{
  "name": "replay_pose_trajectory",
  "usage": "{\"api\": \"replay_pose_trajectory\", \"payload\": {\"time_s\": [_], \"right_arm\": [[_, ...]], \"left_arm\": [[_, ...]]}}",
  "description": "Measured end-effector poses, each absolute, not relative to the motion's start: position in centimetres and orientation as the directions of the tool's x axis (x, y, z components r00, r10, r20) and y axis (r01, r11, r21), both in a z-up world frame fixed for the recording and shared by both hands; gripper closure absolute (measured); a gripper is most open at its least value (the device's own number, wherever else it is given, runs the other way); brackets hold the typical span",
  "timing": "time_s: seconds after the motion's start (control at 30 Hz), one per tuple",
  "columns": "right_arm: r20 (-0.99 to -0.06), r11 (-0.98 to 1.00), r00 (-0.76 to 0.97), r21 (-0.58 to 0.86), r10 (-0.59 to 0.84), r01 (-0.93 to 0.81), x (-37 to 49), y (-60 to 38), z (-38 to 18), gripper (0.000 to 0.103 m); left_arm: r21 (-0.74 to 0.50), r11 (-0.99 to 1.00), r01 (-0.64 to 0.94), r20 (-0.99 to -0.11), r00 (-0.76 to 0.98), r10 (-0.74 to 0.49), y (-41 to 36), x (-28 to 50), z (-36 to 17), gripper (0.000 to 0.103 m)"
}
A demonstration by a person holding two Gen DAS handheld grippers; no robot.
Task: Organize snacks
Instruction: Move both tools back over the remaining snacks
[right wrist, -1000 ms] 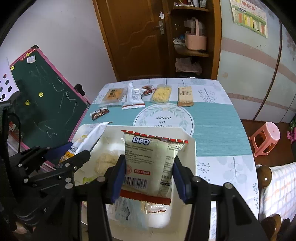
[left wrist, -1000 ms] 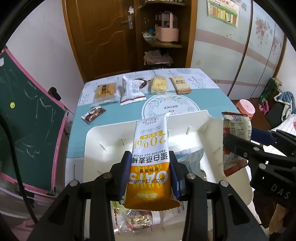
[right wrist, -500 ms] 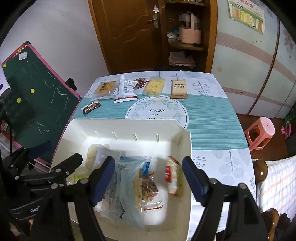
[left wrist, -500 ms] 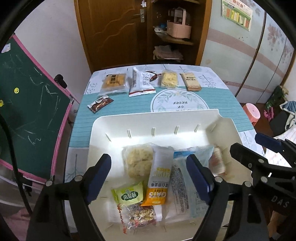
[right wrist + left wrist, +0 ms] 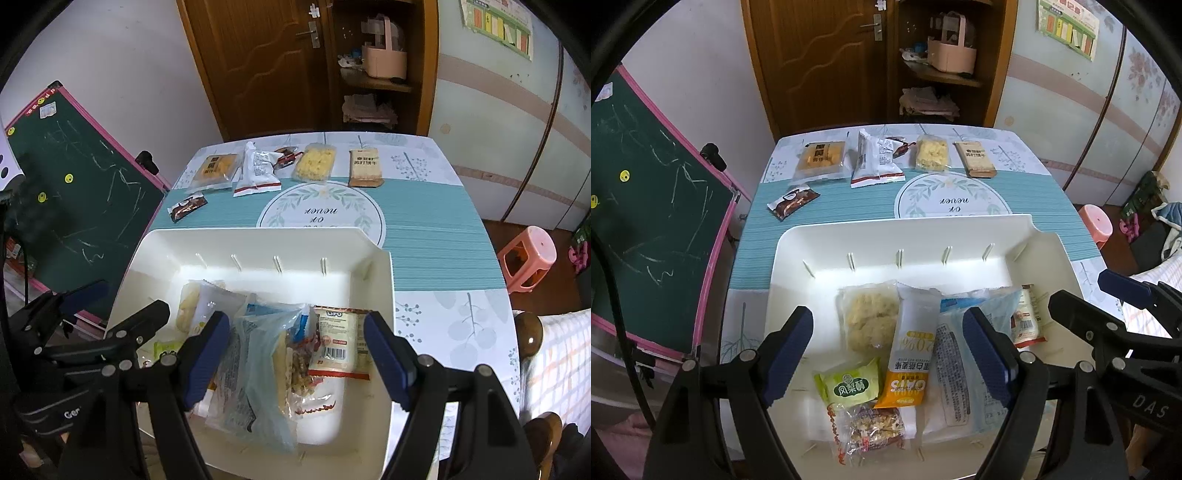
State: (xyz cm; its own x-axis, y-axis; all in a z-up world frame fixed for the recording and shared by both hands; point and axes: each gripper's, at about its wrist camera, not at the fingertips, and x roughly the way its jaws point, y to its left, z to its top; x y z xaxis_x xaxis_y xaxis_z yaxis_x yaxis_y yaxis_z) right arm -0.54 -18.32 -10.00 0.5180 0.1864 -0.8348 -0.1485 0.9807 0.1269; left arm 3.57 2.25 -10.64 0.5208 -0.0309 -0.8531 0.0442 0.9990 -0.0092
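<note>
A white bin (image 5: 871,230) (image 5: 258,236) stands on the near part of the table. Inside it lie several snack packs: an orange-and-white oat bar (image 5: 910,360), a pale crumbly cake pack (image 5: 870,319), a green pack (image 5: 849,384), a nut pack (image 5: 873,430), a clear blue-topped bag (image 5: 960,369) (image 5: 258,373) and a white Lipo pack (image 5: 338,345) (image 5: 1027,317). My left gripper (image 5: 888,354) hangs open above the oat bar, holding nothing. Open and empty too, my right gripper (image 5: 295,354) hovers over the Lipo pack and clear bag.
More packs lie in a row at the table's far edge: an orange one (image 5: 822,160), a white one (image 5: 873,160), a yellow one (image 5: 932,153), a tan one (image 5: 975,158), plus a small brown one (image 5: 792,201). A green chalkboard (image 5: 653,206) stands left, a pink stool (image 5: 528,254) right.
One second ago the left gripper held the oat bar and the right held the Lipo pack. Both jaws have spread and both packs now lie in the bin.
</note>
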Motion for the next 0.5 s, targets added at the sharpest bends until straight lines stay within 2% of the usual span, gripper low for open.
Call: {"api": "replay_pose_trajectory", "payload": {"time_s": [0.5], "right_arm": [[-0.839,0.97,0.492,0.163,0.232,-0.179,0.34,-18.02,-10.44,0.027]], "left_arm": [[-0.038,0.999,0.038,-0.853,0.52,-0.052,3.05,4.06,-11.02,0.021]]}}
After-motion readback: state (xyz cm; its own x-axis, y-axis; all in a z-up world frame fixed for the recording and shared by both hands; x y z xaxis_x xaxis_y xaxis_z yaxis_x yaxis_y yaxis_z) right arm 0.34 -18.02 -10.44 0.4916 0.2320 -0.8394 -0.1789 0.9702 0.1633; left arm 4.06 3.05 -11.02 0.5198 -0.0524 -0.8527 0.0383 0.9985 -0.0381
